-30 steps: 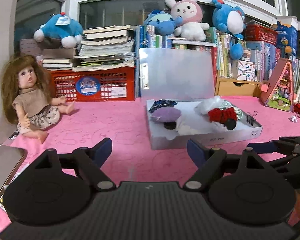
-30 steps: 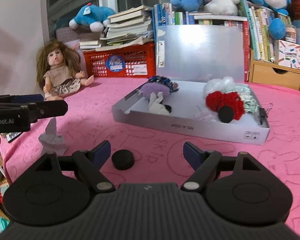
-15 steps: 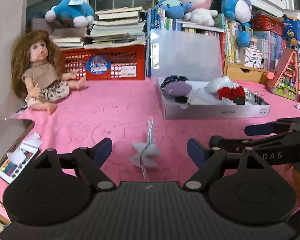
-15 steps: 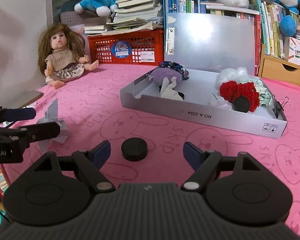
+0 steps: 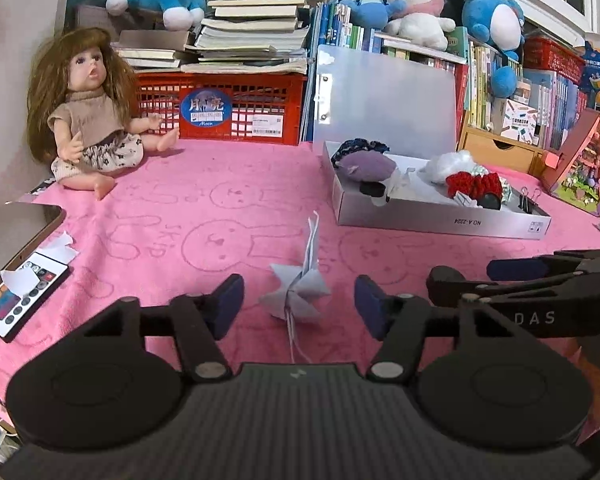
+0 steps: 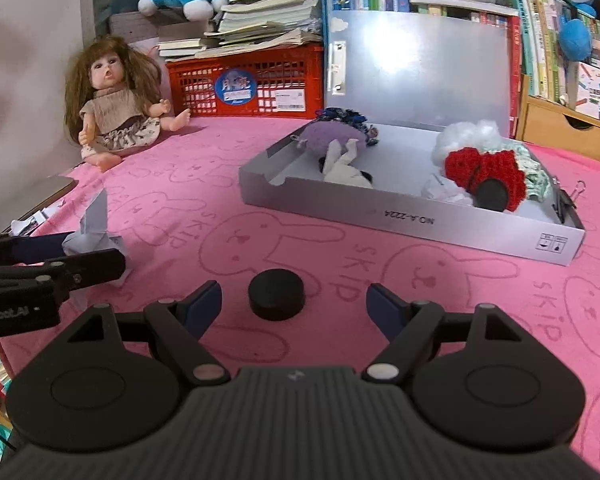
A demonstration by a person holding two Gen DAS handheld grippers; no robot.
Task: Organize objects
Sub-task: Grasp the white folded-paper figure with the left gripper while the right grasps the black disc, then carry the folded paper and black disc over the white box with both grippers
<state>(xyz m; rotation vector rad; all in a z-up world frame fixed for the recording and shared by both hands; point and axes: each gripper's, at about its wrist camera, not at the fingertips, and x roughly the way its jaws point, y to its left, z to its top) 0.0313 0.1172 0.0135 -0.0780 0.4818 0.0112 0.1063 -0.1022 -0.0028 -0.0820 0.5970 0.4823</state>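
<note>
Pale folded-paper star [image 5: 296,296] sits between the closing left gripper [image 5: 299,306], pads not yet pressing; right gripper [image 6: 294,306] gapes around the black round puck [image 6: 276,294]. Next: lift both into the nearby grey cardboard tray [image 6: 412,222].

Beyond my right fingers [image 6: 196,306], the red knitted piece [image 6: 486,168] hides part of a black disc [image 6: 491,197].

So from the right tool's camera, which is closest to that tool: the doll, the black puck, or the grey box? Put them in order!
1. The black puck, on the pink cloth just ahead of the right tool, between its open fingers.
2. The grey box, further back, to the right.
3. The doll, sitting far back on the left by the wall.
</note>
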